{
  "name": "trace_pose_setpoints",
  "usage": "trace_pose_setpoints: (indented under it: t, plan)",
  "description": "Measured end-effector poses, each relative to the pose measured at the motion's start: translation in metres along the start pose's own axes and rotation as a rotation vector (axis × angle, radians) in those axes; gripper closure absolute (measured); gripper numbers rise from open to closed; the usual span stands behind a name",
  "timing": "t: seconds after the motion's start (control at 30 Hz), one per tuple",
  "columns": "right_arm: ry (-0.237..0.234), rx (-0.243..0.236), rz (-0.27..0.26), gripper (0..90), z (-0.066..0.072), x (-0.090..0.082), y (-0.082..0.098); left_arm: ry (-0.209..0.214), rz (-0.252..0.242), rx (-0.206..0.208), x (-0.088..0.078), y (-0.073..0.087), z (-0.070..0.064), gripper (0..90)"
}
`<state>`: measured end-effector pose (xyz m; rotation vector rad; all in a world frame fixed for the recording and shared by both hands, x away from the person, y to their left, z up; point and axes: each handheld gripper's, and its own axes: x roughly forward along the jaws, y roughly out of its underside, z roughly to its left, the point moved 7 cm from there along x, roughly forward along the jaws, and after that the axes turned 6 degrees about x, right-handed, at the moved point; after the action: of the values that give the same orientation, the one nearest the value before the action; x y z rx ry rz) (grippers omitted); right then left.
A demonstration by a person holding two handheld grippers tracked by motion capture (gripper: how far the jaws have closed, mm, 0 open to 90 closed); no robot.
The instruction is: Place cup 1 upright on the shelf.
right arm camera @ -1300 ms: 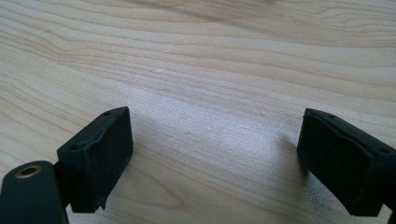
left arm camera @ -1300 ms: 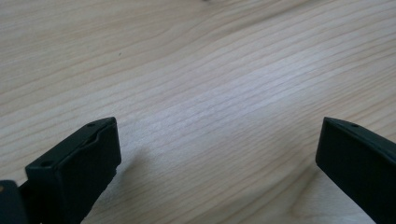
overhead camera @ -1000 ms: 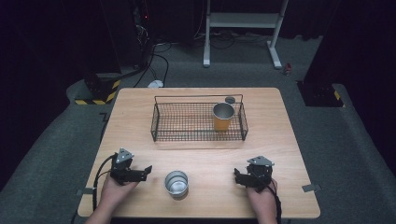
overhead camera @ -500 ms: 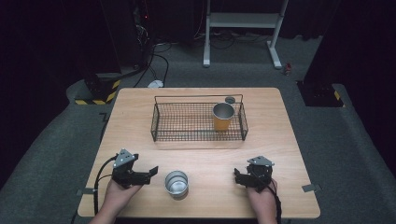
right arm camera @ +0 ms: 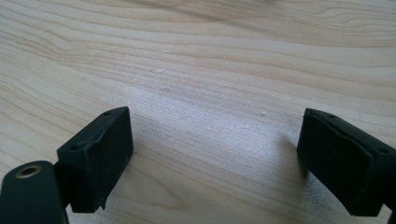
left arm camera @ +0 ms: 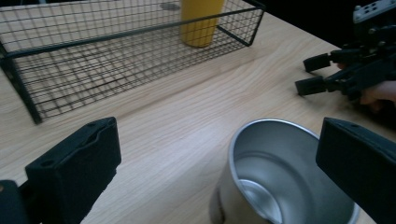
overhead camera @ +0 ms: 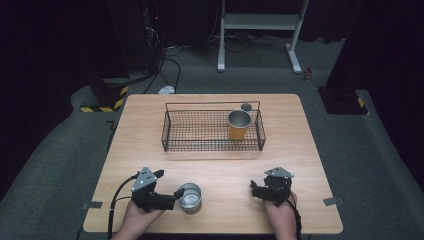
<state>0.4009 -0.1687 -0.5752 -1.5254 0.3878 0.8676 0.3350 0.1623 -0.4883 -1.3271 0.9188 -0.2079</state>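
Note:
A silver metal cup (overhead camera: 189,196) stands upright near the table's front edge. My left gripper (overhead camera: 169,186) is just left of it, open, jaws pointing right at the cup. In the left gripper view (left arm camera: 219,154) the silver cup (left arm camera: 280,182) sits low between the wide-apart jaws, nearer the right one, with neither touching it. My right gripper (overhead camera: 254,190) rests open on the wood at the front right, apart from the cup. In its own view the right gripper (right arm camera: 215,158) has bare wood between the jaws. An orange cup (overhead camera: 239,125) stands in the black wire basket (overhead camera: 172,132).
The basket (left arm camera: 28,107) lies across the middle of the wooden table (overhead camera: 300,150). A small dark round disc (overhead camera: 246,106) sits behind the basket. My other gripper (left arm camera: 345,74) appears at the right of the left gripper view. Grey carpet surrounds the table.
My left gripper has slid to the right, up to the silver cup, so the cup now sits between its jaws. The right gripper and both cups have stayed put.

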Motion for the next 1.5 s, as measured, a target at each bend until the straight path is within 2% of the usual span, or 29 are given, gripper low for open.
trace_pose_setpoints:
  t: [0.23,0.37,0.57,0.7,0.9,1.0,1.23,1.43,1.5]
  plan:
    - [0.000,0.002,0.002,10.5,0.000,0.000,0.001,0.049,-0.013,0.021,0.007,0.000,-0.022,0.4]
    - [-0.001,0.002,0.004,10.5,0.001,-0.001,0.001,0.073,-0.002,0.030,0.010,0.003,-0.027,0.4]
    - [-0.001,0.001,0.003,10.5,0.001,-0.001,0.001,0.093,0.017,0.071,0.015,0.010,-0.037,0.4]
    - [-0.001,0.001,0.003,10.5,0.001,-0.001,0.001,0.103,0.034,0.077,0.018,0.017,-0.043,0.4]
    - [-0.004,0.000,0.005,10.4,0.001,-0.001,0.001,0.090,0.063,0.110,0.024,0.024,-0.043,0.4]
    - [-0.005,-0.001,0.005,10.4,0.001,-0.001,0.001,0.090,0.064,0.098,0.025,0.027,-0.043,0.4]
    - [-0.005,-0.001,0.005,10.4,0.001,-0.001,0.001,0.096,0.092,0.115,0.032,0.036,-0.043,0.5]
    - [-0.005,-0.001,0.005,10.4,0.001,-0.001,0.001,0.079,0.083,0.133,0.032,0.037,-0.041,4.0]
    - [-0.005,-0.001,0.005,10.4,0.001,-0.001,0.001,0.082,0.079,0.123,0.032,0.038,-0.041,6.6]
